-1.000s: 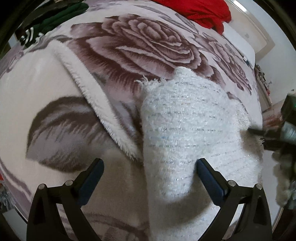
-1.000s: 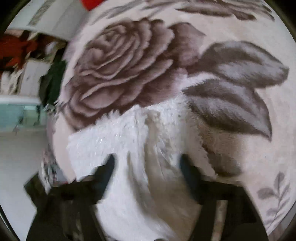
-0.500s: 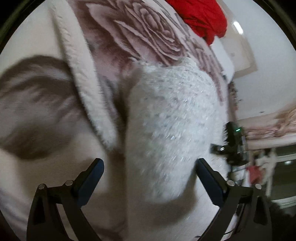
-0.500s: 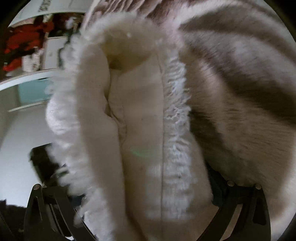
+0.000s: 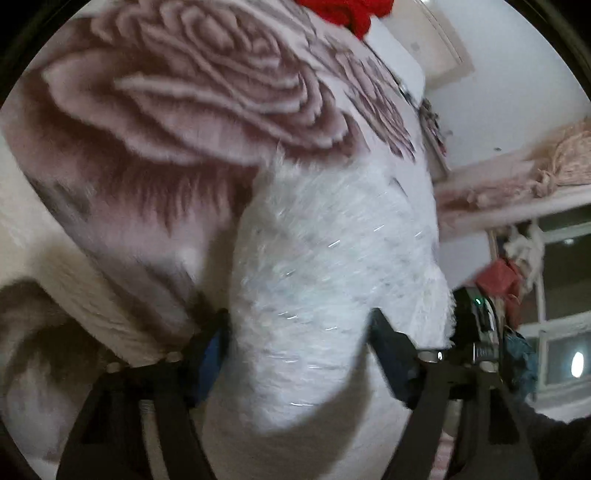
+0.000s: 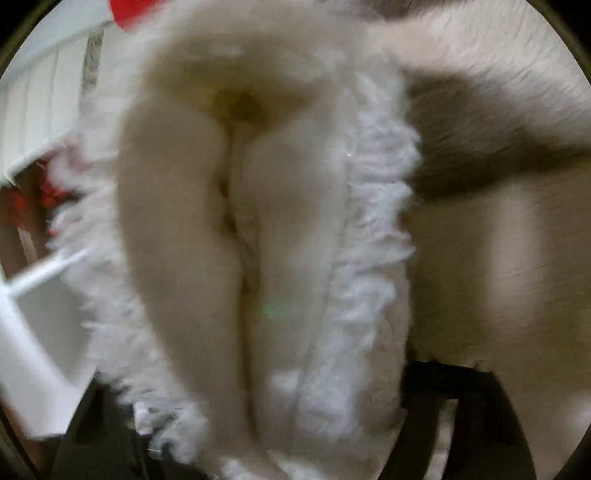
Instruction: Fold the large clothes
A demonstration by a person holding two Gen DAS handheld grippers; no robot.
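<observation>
Left gripper [image 5: 299,350]: both fingers pressed against a thick fold of the white fuzzy garment [image 5: 332,258], one blue-padded finger on each side, so the jaws are clamped on the cloth. The garment rises from between the fingers as a rounded bundle flecked with shiny threads, lifted off the blanket [image 5: 177,110] behind it. The blanket is plush and printed with a large brownish rose; its fleecy pale edge [image 5: 66,295] runs down the left side of the view. At the top edge lies a red cloth [image 5: 351,11]. To the right, past the garment, part of the other gripper's dark body [image 5: 476,325] with a small green light is visible, and beyond it a window [image 5: 561,332] and a white wall [image 5: 517,74].

Right gripper [image 6: 258,424]: the dark fingers are mostly buried under the same garment [image 6: 258,221], which fills the space between them; the jaws appear closed on it, though the fingertips are hidden. Here the garment shows a smooth cream inner side between two shaggy white edges. The blanket [image 6: 498,258] lies to the right, blurred
</observation>
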